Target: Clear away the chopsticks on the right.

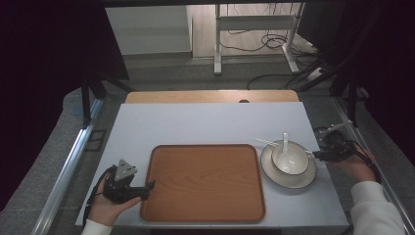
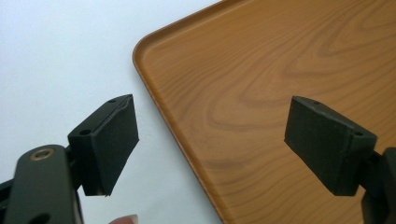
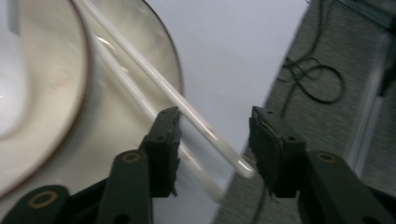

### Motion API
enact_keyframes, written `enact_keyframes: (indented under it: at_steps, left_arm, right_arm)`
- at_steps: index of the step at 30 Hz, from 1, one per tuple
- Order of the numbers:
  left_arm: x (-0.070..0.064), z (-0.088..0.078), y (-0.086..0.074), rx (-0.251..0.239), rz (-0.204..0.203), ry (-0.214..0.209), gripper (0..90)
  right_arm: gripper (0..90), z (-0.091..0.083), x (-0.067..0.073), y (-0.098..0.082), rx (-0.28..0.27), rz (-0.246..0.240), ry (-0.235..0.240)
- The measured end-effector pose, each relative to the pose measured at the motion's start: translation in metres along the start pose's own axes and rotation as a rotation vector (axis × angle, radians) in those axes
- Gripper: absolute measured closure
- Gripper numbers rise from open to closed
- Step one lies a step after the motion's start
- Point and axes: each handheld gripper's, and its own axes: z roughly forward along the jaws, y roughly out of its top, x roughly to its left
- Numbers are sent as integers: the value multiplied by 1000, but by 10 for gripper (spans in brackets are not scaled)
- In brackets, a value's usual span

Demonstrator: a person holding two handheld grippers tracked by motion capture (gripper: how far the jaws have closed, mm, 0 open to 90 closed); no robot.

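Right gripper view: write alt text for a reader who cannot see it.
The right gripper has its jaws open around the ends of two white chopsticks that lie across a cream plate with a dark rim. Beyond the white table lies grey floor with a black cable.

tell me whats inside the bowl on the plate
A white spoon stands in the bowl, handle up past the rim. White chopsticks lie across the plate. The bowl's floor under the spoon is hidden.

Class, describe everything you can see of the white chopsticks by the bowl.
The chopsticks are two thin, glossy white sticks, plastic-looking, lying side by side. They rest across the plate beside the bowl, their ends overhanging its right rim. Those ends sit between the open jaws of the right hand-held gripper, ungripped.
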Motion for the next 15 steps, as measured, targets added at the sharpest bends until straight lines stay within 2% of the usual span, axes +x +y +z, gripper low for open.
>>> enact_keyframes:
  at_steps: [7,9,15]
  left_arm:
    - [1,2,-1,-1,-14,3,170]
    - [2,2,-1,7,-8,3,170]
    - [3,5,-2,13,-10,3,170]
  right_arm:
    - [526,-1,-12,-1,-13,7,20]
    - [543,1,-16,-1,5,-22,39]
    - [564,6,-18,-1,40,-56,55]
